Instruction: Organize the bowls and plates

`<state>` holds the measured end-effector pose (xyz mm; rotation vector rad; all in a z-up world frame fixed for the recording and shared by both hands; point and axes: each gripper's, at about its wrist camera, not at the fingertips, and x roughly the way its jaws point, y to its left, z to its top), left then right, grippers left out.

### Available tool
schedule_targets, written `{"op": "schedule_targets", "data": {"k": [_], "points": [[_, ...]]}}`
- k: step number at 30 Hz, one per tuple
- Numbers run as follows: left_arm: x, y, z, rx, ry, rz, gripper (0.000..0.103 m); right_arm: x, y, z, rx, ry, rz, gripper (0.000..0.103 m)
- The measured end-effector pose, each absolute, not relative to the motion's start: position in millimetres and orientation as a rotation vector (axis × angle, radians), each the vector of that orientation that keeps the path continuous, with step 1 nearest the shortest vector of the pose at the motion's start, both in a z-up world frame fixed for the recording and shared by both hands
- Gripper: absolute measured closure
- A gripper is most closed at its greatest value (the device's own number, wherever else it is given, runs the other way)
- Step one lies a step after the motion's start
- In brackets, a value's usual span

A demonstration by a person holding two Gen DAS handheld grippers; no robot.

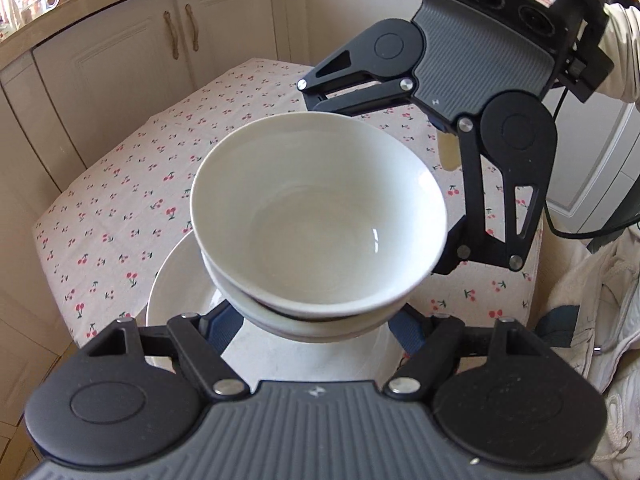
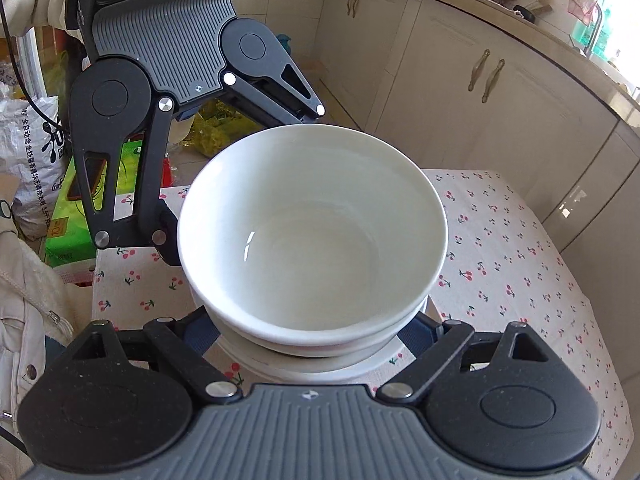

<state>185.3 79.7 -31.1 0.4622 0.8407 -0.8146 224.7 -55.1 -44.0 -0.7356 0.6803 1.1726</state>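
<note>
While both grippers clamp the nested white bowls (image 1: 318,216) from opposite sides above the plate (image 1: 176,280) on the cherry-print tablecloth (image 1: 120,200), left gripper (image 1: 316,332) and right gripper (image 2: 316,332) pinching them, stacking looks done and placement remains

— What room is this?
— A kitchen: cream panelled cabinet doors (image 1: 132,68) with curved metal handles (image 2: 486,76) under a curving beige countertop (image 2: 560,46).
— And the table?
— A white cloth printed with red cherries (image 1: 120,216) covers it to its edges.
— Light?
— Daylight from a bright window (image 2: 612,4), top right.
</note>
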Motion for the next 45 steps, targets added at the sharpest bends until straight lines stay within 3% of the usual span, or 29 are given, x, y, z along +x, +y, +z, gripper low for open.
{"op": "schedule_targets", "data": {"k": [25, 27, 34, 36, 45], "points": [[189.4, 103.2, -43.2, 0.431, 0.830, -0.781, 0.024, 244.9, -30.2, -61.8, -0.690, 0.764, 1.176, 0.005], [184.6, 104.4, -42.0, 0.422, 0.816, -0.763, 0.017, 241.5, -31.0, -61.9, -0.684, 0.758, 1.177, 0.000], [151.3, 114.3, -32.7, 0.410, 0.758, -0.628, 0.015, 216.7, -47.8, -47.3, -0.671, 0.717, 1.093, 0.000], [138.0, 116.6, -27.7, 0.386, 0.732, -0.577, 0.004, 204.9, -53.6, -39.2, -0.666, 0.702, 1.035, 0.000], [75.9, 96.3, -1.7, 0.228, 0.536, -0.339, 0.001, 150.2, -75.2, -18.4, -0.497, 0.726, 0.626, 0.000]]}}
